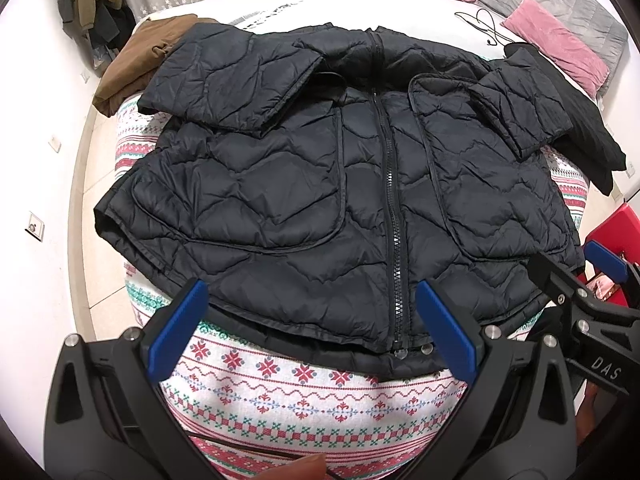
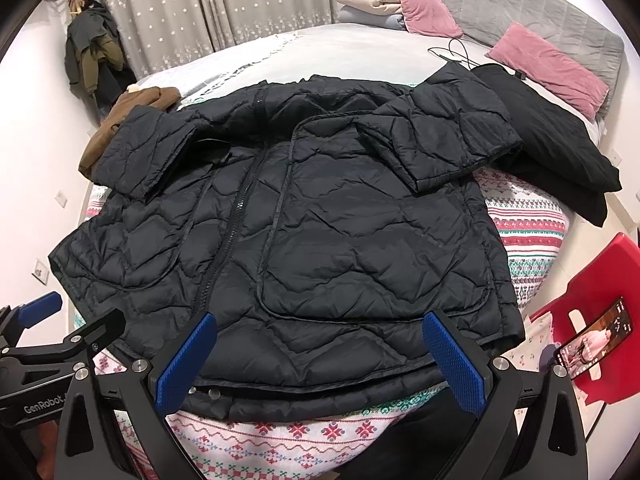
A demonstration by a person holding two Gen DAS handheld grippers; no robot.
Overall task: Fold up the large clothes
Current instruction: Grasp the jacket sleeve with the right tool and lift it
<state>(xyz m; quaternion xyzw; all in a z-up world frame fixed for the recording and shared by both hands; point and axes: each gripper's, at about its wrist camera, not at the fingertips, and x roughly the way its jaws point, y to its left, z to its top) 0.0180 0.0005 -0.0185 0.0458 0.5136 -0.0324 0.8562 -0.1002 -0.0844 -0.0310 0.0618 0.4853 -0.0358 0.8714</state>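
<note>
The black quilted jacket (image 1: pixel 320 184) lay zipped, front up, on the patterned blanket (image 1: pixel 280 396), both sleeves already folded across its chest. The left gripper (image 1: pixel 312 332) and right gripper (image 2: pixel 320 364) hovered wide apart over the hem, holding nothing. Slippery puffy fabric might spring open, or a sleeve (image 2: pixel 444 140) slide off during the next fold.

Star-dotted grey curtains (image 2: pixel 208 4) hang behind a bed (image 2: pixel 360 52) with pink pillows (image 2: pixel 548 66); red chair (image 2: pixel 600 268) beside.
</note>
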